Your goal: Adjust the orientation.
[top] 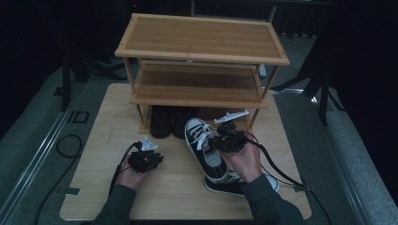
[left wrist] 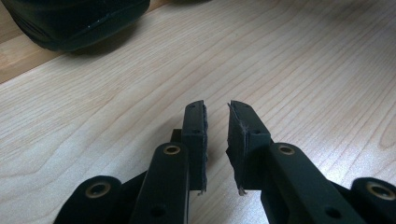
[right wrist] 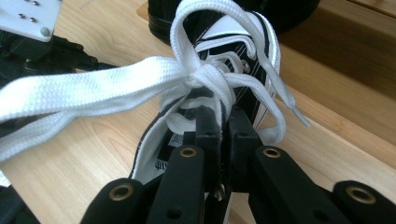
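Observation:
A black-and-white sneaker (top: 199, 136) (right wrist: 254, 42) with white laces tied in a bow stands tilted in front of the wooden shoe rack (top: 202, 51). My right gripper (top: 215, 142) (right wrist: 224, 119) is shut on the edge of its opening, just behind the laces. A second matching sneaker (top: 231, 185) lies on the table under my right forearm. My left gripper (top: 149, 157) (left wrist: 217, 106) hovers low over bare wood at the left, its jaws a narrow gap apart with nothing between them.
A pair of black shoes (top: 171, 122) (left wrist: 74, 18) sits under the rack's lowest shelf, right behind the held sneaker. The rack's two upper shelves are bare. The light wooden table (top: 178, 192) ends close to my forearms; dark floor and cables surround it.

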### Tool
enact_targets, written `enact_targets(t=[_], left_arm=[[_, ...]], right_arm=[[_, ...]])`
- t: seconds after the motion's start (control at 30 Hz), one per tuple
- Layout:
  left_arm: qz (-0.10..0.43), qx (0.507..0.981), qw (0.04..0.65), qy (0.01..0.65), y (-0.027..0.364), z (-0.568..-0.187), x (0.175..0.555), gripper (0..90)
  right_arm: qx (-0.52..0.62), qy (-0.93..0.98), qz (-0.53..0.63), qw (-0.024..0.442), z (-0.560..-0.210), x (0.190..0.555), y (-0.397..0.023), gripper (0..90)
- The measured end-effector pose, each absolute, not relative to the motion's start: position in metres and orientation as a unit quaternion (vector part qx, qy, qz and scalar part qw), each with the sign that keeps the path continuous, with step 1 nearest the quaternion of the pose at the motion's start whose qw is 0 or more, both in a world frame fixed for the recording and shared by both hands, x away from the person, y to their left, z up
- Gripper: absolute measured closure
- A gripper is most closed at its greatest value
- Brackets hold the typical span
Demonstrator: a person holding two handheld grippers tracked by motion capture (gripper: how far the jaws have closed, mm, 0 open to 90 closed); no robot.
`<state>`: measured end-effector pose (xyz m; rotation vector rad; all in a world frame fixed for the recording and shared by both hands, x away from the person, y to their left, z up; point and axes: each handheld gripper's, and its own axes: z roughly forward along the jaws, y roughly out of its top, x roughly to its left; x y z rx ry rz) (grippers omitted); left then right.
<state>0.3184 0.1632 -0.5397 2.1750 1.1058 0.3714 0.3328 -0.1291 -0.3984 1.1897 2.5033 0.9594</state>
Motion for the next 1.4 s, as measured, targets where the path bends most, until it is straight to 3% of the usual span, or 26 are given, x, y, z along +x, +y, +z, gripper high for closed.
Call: enact_targets(t=[1.4], left_arm=[[0.14, 0.834, 0.328, 0.421, 0.161, -0.542, 0.319, 76.5]], right_arm=[[0.265, 0.903, 0.324, 0.095, -0.369, 0.361, -0.193, 86.1]])
